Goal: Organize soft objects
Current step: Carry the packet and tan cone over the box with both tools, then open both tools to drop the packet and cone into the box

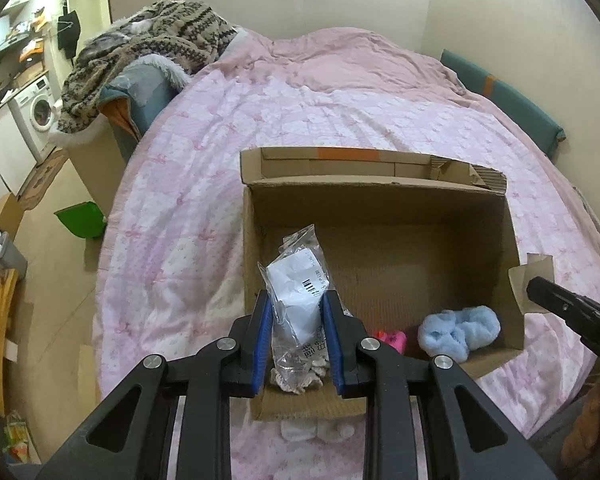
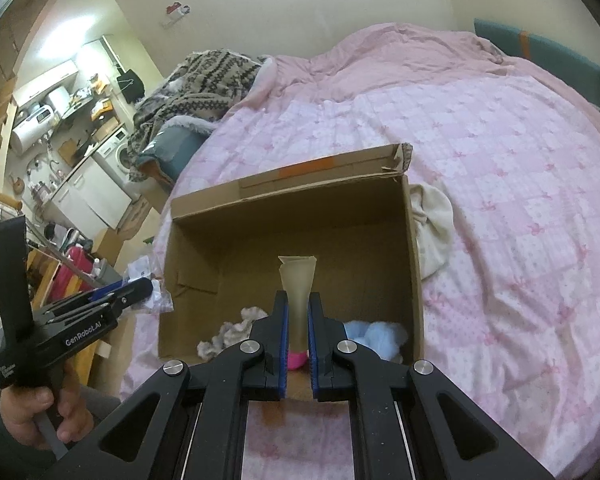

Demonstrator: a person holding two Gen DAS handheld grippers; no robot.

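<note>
Corrugated brown cardboard forms the open box (image 1: 380, 216) resting on a quilted pink bedspread (image 1: 340, 112) printed with bows; its far flap carries an orange tape strip and a torn corner. Left gripper (image 1: 296, 320): blue-padded jaws clamped on a crinkled clear plastic bag (image 1: 298, 280) holding a folded white item with a barcode label, held over the box's near-left corner. Right gripper (image 2: 298, 332): jaws pressed together on a thin, smooth beige piece (image 2: 298, 280) that flares wider toward its top, held over the box's near edge. Inside the box lie a fluffy light-blue plush (image 1: 458, 330), a smooth bright-pink item (image 1: 392, 338) and a nubbly grey-beige fabric (image 2: 230, 334). A cream cloth (image 2: 434, 232) lies crumpled against the box's right wall.
</note>
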